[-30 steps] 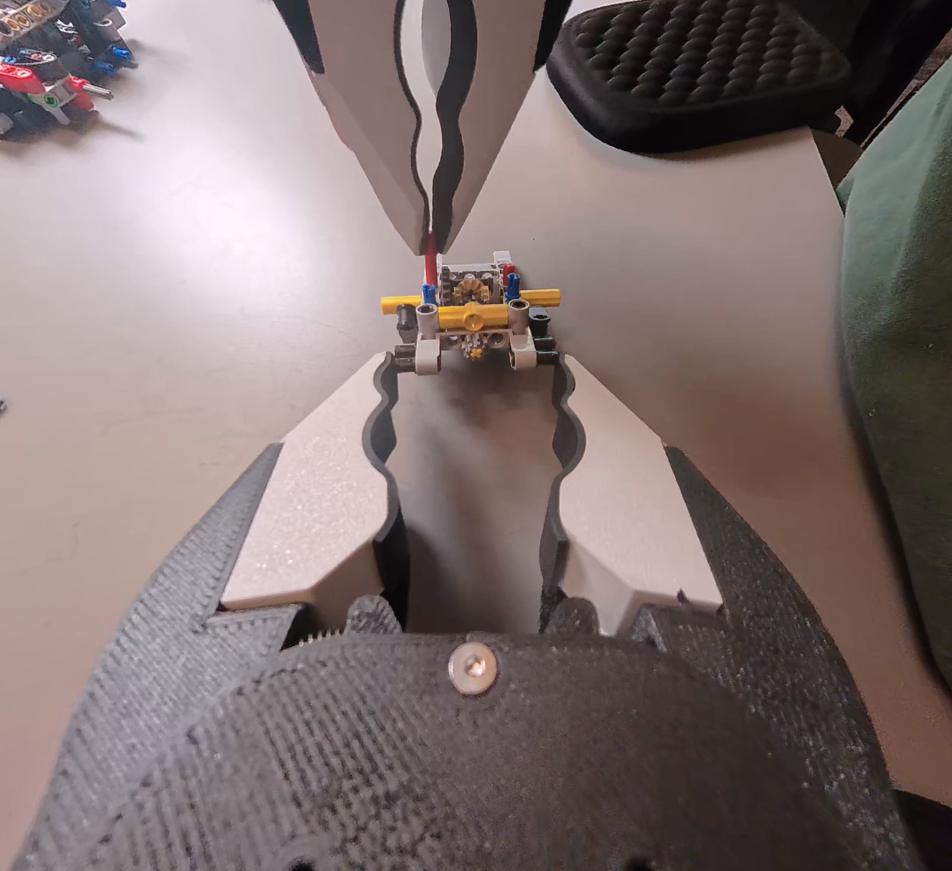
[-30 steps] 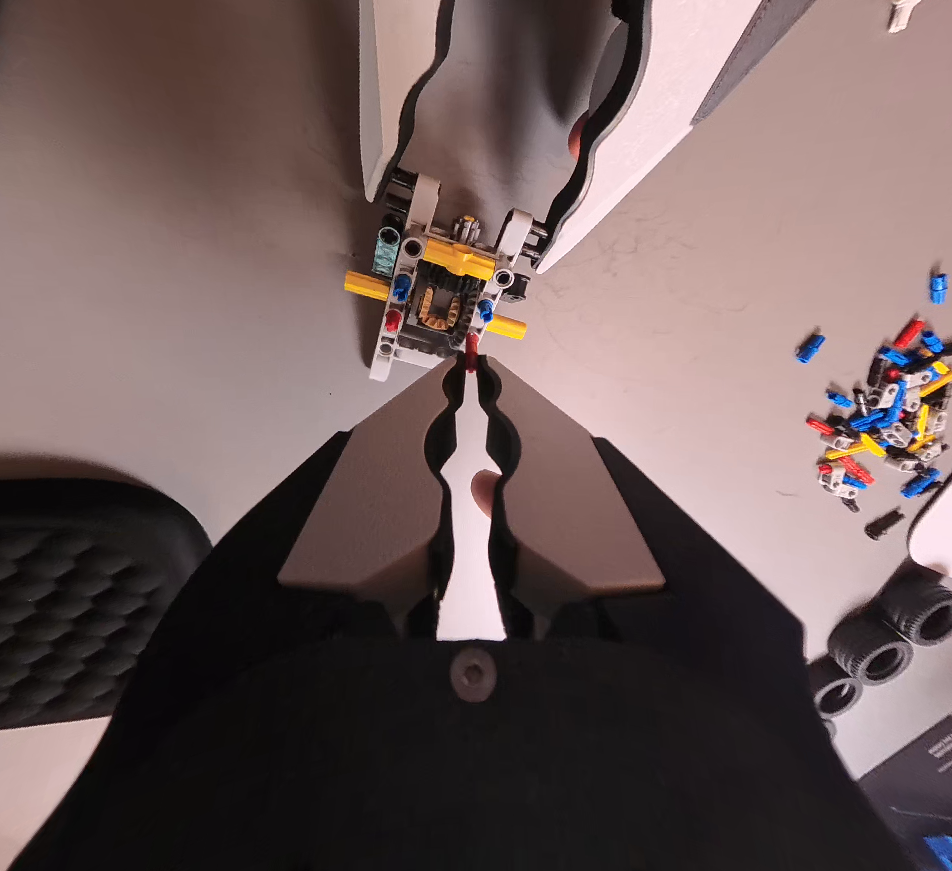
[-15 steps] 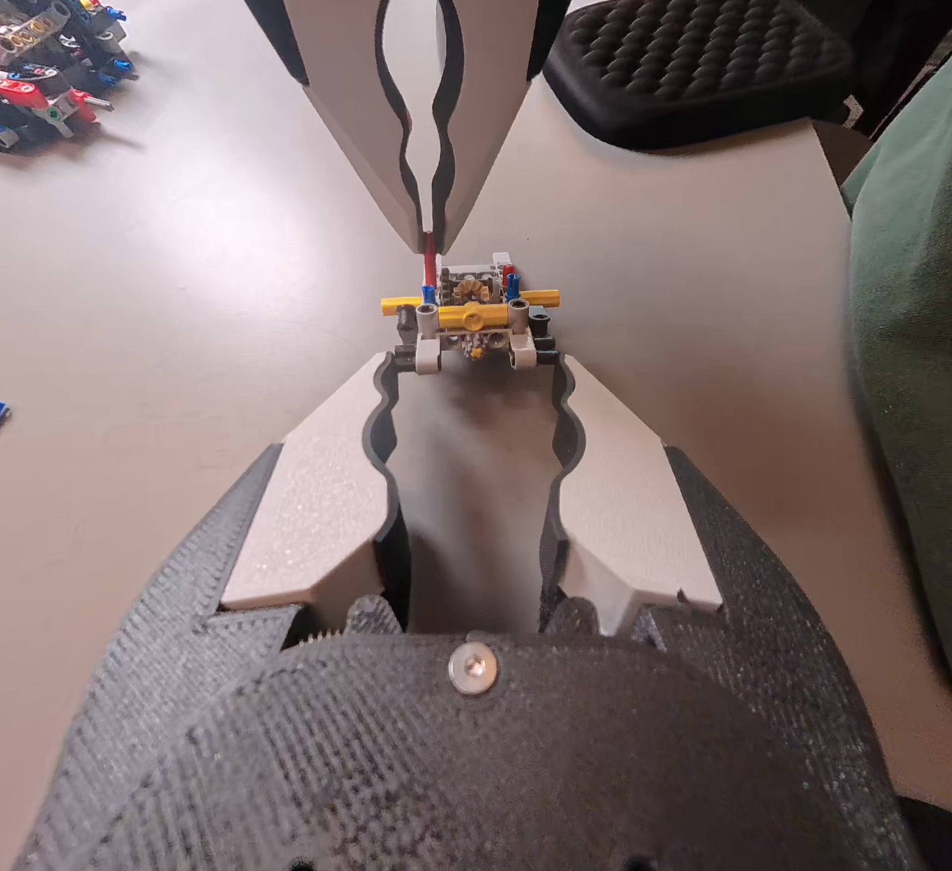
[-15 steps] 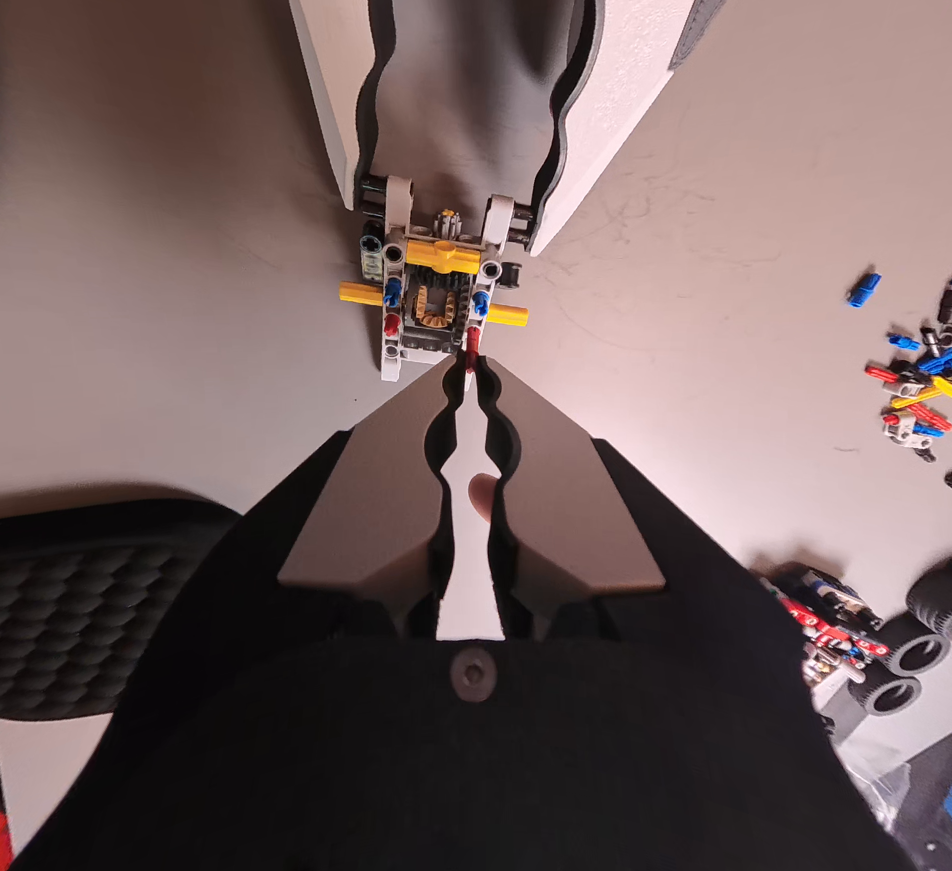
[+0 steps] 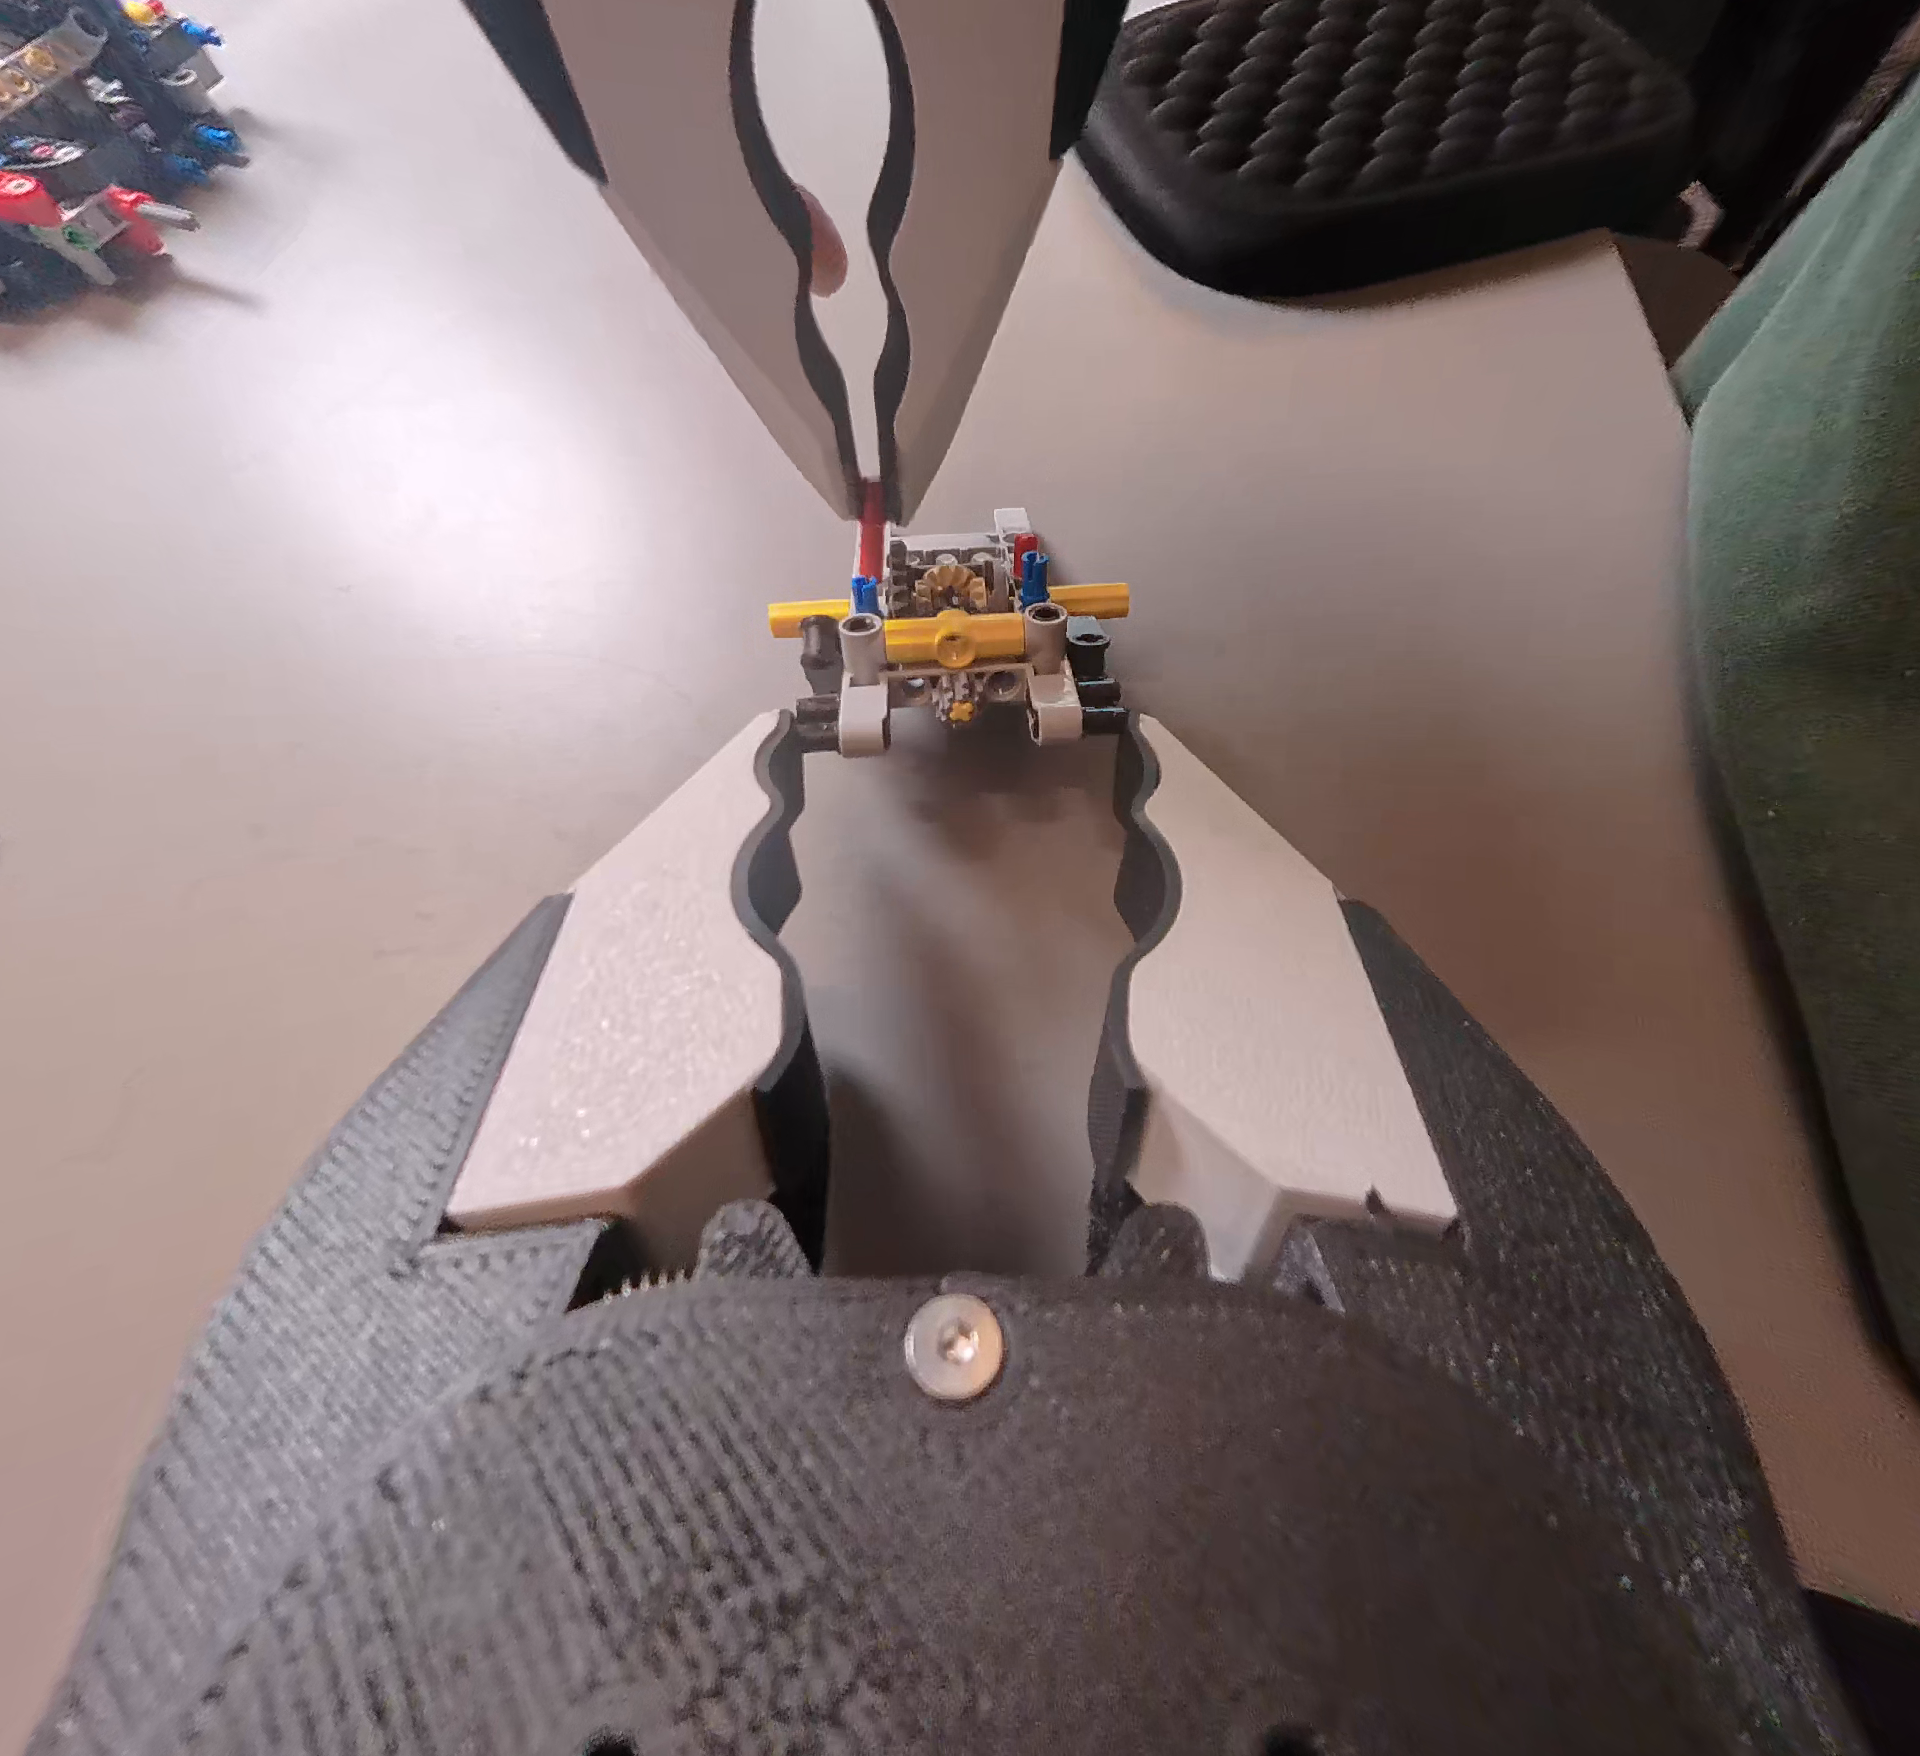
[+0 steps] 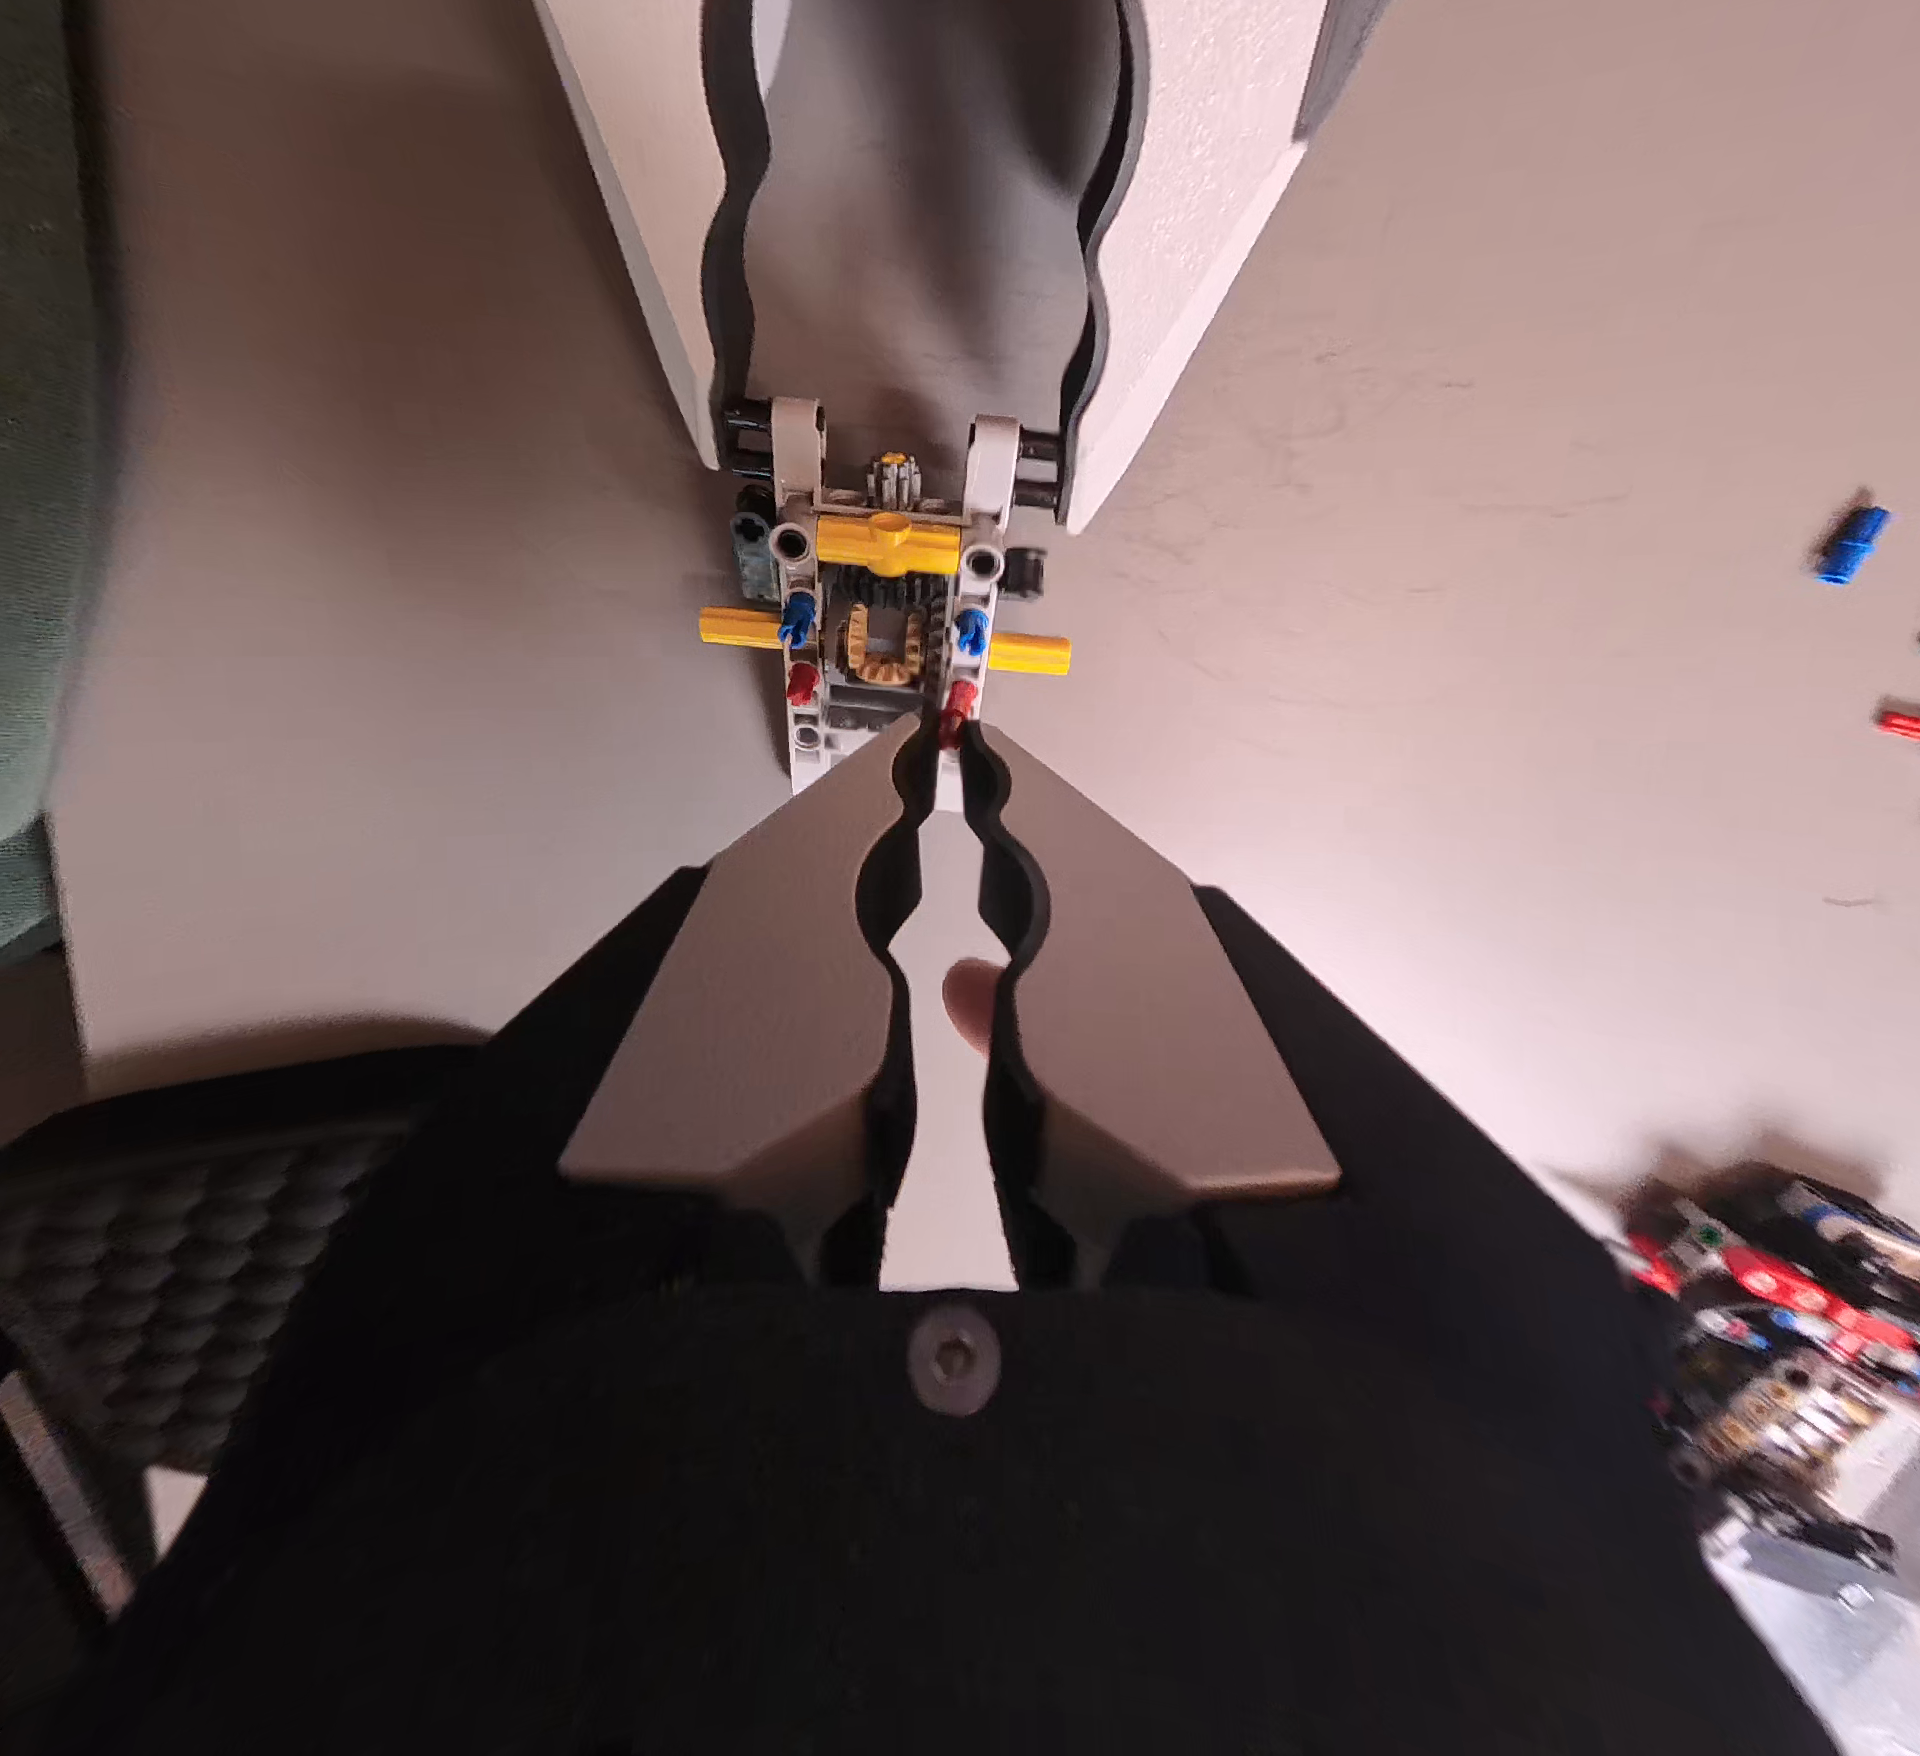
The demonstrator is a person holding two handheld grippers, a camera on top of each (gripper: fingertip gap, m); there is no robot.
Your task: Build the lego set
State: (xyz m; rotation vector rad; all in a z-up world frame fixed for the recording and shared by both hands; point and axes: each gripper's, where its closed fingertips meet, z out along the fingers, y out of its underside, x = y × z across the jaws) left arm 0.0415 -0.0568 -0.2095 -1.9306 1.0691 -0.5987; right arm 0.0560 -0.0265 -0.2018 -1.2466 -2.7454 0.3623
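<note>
Pinching a red pin (image 6: 948,727), right gripper (image 6: 940,738) meets the lego assembly (image 6: 883,626).

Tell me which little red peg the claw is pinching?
The red plastic peg on the small grey assembly's right side; the right claw pinches it, its twin stands free.

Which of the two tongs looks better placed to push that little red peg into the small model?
The right tongs: they already pinch the red peg at the small model. The left tongs are busy, clamping its other end steady.
</note>
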